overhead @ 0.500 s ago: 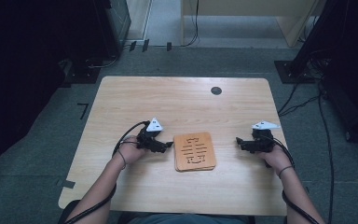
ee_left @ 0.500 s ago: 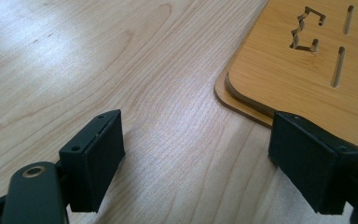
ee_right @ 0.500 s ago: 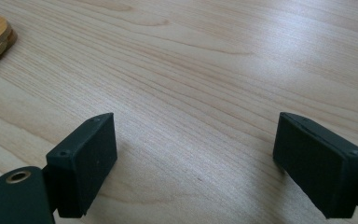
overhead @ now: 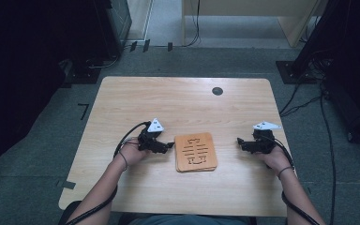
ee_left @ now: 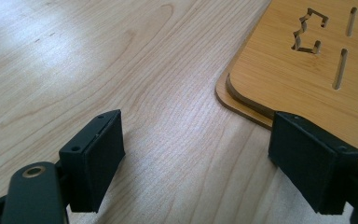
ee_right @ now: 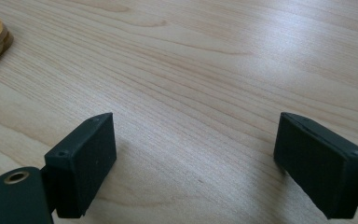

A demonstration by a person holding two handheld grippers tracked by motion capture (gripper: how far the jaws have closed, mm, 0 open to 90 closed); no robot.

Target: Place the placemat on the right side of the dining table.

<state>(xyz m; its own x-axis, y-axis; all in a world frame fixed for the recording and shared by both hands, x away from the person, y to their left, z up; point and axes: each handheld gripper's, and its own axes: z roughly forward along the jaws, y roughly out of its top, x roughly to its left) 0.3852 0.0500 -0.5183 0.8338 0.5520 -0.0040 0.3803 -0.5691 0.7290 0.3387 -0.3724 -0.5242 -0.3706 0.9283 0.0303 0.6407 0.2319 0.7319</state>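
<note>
A stack of 2 thin bamboo boards, the top one cut with slots and a jagged shape, lies flat on the wooden table between the 2 grippers. The left gripper sits just beside the stack's left edge, jaws spread wide, one jaw over the board's corner in the left gripper view. The right gripper rests near the stack's right side but apart from it, jaws also spread wide over bare wood.
</note>
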